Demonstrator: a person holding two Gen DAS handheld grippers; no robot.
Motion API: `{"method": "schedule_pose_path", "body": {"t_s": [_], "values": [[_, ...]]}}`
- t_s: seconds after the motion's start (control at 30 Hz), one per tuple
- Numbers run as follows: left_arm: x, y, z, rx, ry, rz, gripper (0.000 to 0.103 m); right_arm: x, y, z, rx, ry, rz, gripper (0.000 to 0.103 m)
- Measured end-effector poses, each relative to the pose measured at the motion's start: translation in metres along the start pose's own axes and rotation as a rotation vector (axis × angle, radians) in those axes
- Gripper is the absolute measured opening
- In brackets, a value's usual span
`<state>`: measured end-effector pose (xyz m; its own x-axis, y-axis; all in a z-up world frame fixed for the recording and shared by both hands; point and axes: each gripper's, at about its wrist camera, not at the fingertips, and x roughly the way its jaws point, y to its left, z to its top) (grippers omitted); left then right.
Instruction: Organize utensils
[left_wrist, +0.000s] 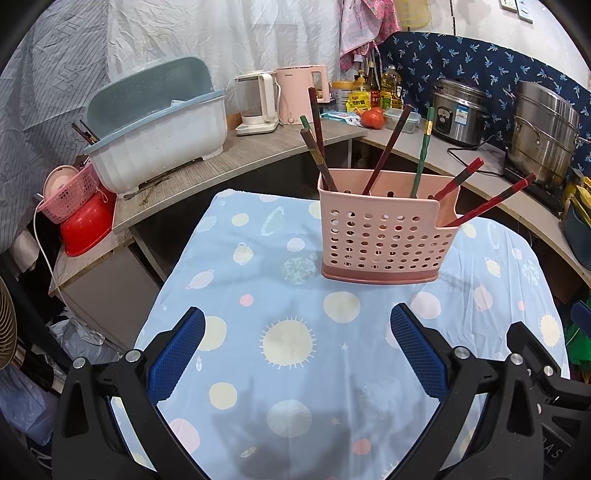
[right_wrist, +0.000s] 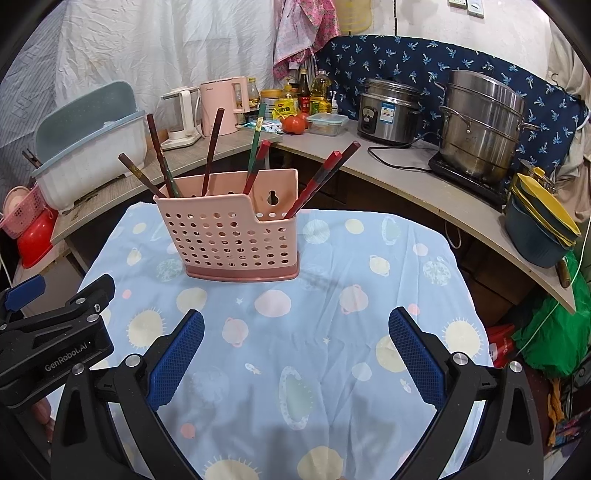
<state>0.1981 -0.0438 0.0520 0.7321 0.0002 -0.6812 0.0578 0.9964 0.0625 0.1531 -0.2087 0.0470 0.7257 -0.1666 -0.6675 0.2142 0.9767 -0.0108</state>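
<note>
On the counter at the far left a white dish tub (left_wrist: 162, 144) with a blue lid tipped open behind it has a couple of dark chopsticks poking out of its left corner, and below it a pink mesh basket (left_wrist: 70, 197) sits on a red bowl (left_wrist: 88, 227). The left gripper (left_wrist: 297, 345) hangs over the blue planet-print tablecloth (left_wrist: 258, 266) with its blue pads spread wide and nothing between them. Beyond it, toward the far edge of the cloth, the pink perforated utensil holder (left_wrist: 384, 236) stands upright on its darker base. Every chopstick stands on end, long axis near vertical, fanning outward: dark brown chopsticks (left_wrist: 317, 147) lean left in the taller left section, another brown one and a green chopstick (left_wrist: 423, 155) tilt slightly right, and two red chopsticks (left_wrist: 491, 199) slant steeply right out of the lower right compartment. The right gripper (right_wrist: 295, 345) is likewise wide open and empty above the cloth, near the holder (right_wrist: 229, 236). Right of it on the counter stand a rice cooker (right_wrist: 388, 110) and a stacked steel steamer pot (right_wrist: 480, 125).
</note>
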Motion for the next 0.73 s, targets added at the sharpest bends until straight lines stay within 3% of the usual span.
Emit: {"method": "schedule_pose_path", "body": {"t_s": [0.73], "values": [[0.0025, 0.0056, 0.0014, -0.005, -0.005, -0.006, 0.096, 0.0023, -0.0074, 0.0034, 0.007, 0.003, -0.011, 0.097]]}}
